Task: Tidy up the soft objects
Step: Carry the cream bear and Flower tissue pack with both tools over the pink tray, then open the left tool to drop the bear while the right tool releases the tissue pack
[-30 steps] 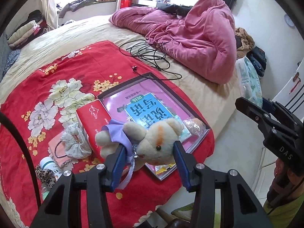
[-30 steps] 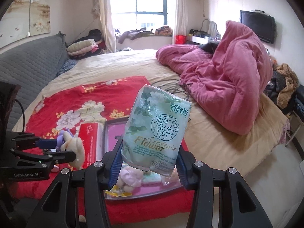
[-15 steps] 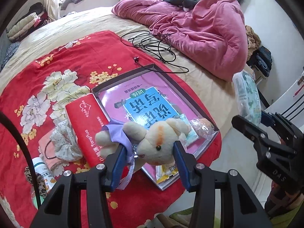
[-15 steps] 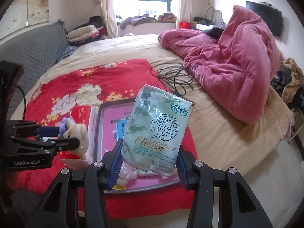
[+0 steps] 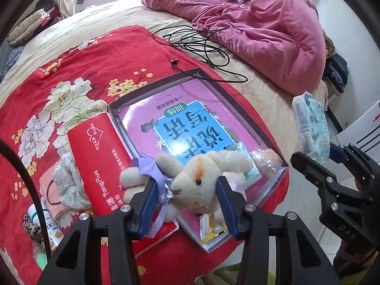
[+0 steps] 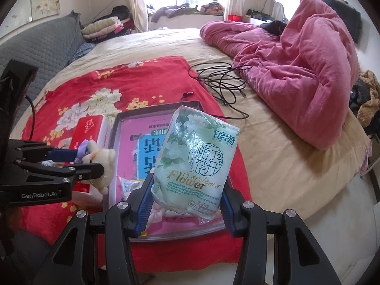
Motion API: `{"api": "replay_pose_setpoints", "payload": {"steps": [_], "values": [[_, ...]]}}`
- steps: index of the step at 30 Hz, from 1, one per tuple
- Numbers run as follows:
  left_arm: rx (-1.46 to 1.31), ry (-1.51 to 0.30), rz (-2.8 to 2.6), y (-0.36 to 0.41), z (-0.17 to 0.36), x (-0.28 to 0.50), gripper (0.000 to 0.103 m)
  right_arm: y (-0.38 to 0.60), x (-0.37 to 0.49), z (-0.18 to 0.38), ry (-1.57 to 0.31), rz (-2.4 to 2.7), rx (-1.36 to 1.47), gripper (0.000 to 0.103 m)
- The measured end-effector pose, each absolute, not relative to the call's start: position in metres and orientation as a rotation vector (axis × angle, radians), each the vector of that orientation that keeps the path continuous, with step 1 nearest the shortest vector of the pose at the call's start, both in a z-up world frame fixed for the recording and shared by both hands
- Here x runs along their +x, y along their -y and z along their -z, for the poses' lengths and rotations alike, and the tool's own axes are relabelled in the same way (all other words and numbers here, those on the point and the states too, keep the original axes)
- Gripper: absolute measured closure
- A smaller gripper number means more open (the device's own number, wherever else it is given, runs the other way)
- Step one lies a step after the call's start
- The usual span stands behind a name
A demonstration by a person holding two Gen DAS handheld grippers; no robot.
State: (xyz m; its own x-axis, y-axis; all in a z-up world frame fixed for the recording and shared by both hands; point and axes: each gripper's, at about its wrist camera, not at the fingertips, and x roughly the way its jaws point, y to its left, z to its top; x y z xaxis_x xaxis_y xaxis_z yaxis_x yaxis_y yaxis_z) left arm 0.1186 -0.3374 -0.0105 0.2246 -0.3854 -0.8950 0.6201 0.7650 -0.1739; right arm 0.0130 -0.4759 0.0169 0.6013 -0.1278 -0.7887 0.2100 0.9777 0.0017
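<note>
1. At the far left of the left wrist view, a small bottle (image 5: 51, 225), a leopard-print scrunchie (image 5: 32, 225) and a pale speckled scrunchie (image 5: 67, 180) lie on the red floral blanket (image 5: 47, 71) that covers the near part of the bed (image 5: 114, 11).
2. Just to their right, a red tissue box (image 5: 99, 156) lies on the blanket, its long edge right beside the left wall of a shallow grey tray (image 5: 235, 97).
3. The left hand-held gripper (image 5: 185, 196) is clamped on a cream plush toy (image 5: 201, 180): its blue pads press the toy's body from both sides, at a middling width. The toy wears a lilac ribbon (image 5: 152, 168) and hangs in the air over the near left corner of the tray and the end of the tissue box.
4. Inside the tray lies a pink and blue book (image 5: 190, 123), with a few small wrapped packets (image 5: 263, 159) along the near edge.
5. Beyond the tray, a coil of black cable (image 5: 201, 40) lies on the beige sheet.
6. The right hand-held gripper (image 6: 186, 207) grips a green-and-white pack of tissues (image 6: 194, 159) by its lower end, and the pack stands upright, slightly tilted, above the tray's near right part.
7. Farthest right, a crumpled pink duvet (image 6: 304, 71) is heaped on the bed.
</note>
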Motion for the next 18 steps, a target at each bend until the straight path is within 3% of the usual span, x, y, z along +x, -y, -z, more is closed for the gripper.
{"api": "replay_pose_setpoints", "payload": {"steps": [4, 7, 18], "values": [[0.228, -1.162, 0.697, 0.342, 0.015, 0.127, 0.054, 0.478, 0.022, -0.013, -0.914, 0.189, 0.095, 0.052], [0.233, -1.175, 0.688, 0.347, 0.021, 0.133, 0.059, 0.48, 0.03, -0.008, -0.928, 0.181, 0.079, 0.052], [0.247, -1.239, 0.684, 0.362, 0.055, 0.148, 0.059, 0.493, 0.068, 0.024, -1.007, 0.151, 0.062, 0.052]]}}
